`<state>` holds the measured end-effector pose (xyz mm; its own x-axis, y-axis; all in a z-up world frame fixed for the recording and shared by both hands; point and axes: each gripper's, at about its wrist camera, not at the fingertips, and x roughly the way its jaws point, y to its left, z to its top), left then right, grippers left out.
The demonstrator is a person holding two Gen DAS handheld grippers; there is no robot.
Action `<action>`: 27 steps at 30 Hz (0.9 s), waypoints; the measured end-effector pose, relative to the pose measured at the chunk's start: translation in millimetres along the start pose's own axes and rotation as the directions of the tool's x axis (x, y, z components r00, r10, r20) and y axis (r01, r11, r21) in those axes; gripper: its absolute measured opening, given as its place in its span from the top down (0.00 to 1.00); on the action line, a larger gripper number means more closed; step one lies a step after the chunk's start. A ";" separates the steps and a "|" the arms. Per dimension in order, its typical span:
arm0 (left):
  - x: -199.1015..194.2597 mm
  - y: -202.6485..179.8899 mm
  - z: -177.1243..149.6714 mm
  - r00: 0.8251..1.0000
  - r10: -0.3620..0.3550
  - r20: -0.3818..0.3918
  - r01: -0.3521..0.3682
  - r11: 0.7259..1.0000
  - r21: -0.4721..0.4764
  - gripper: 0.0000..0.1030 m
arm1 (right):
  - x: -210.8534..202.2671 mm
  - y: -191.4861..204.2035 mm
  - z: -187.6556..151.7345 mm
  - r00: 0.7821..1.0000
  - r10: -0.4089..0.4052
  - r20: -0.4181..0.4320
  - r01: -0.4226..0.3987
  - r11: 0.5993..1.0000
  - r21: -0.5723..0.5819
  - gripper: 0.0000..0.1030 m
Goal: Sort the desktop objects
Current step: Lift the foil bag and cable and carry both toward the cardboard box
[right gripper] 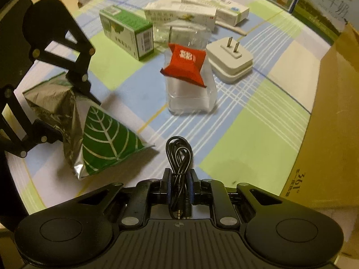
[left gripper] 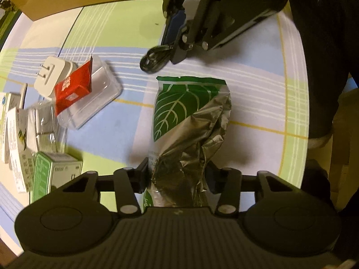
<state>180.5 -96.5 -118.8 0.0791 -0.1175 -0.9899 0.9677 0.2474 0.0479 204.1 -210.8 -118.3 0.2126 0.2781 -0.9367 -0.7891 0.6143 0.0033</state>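
The crumpled silver foil pouch printed with a green leaf (left gripper: 190, 116) lay on the checked green, blue and white tablecloth (left gripper: 258, 94), its creased lower end clamped between the fingers of the left gripper (left gripper: 177, 174). The coiled black audio cable (right gripper: 179, 157) was pinched between the blue-padded fingers of the right gripper (right gripper: 179, 186), its plug ends hanging back toward the gripper body. Both grippers were therefore clenched on an item, and the step in hand appeared to be carrying each item to its sorting place.

Beyond these lay the unsorted items: a red paper sachet (right gripper: 187, 63) resting on a clear plastic tray (right gripper: 190, 96), a white two-pin wall charger (right gripper: 231, 63), a green-and-white carton (right gripper: 128, 33) and long white medicine boxes (right gripper: 193, 11). A brown cardboard box (right gripper: 332, 121) bordered the table.

The next move likely called for lifting each load clear and releasing it at its destination, which the views did not identify.
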 end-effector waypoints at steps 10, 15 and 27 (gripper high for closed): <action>-40.7 14.7 9.1 1.000 0.007 -0.019 -0.010 0.983 -0.185 0.59 | -55.0 -13.1 -6.5 0.994 -0.021 0.104 0.006 0.989 0.147 0.89; -78.7 -0.3 19.4 1.000 0.023 0.002 -0.022 0.963 -0.268 0.59 | -93.3 -23.3 -18.1 0.985 -0.058 0.163 0.022 0.976 0.216 0.89; -123.9 -4.7 85.6 0.988 0.063 0.144 0.022 0.853 -0.521 0.59 | -169.7 -54.7 -54.4 0.945 -0.186 0.268 0.079 0.928 0.365 0.89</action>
<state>186.6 -165.4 15.1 0.1735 -0.2393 -0.9553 0.7027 0.7097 -0.0501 179.8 -331.7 21.4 0.5023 0.3467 -0.7922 -0.5051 0.8612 0.0566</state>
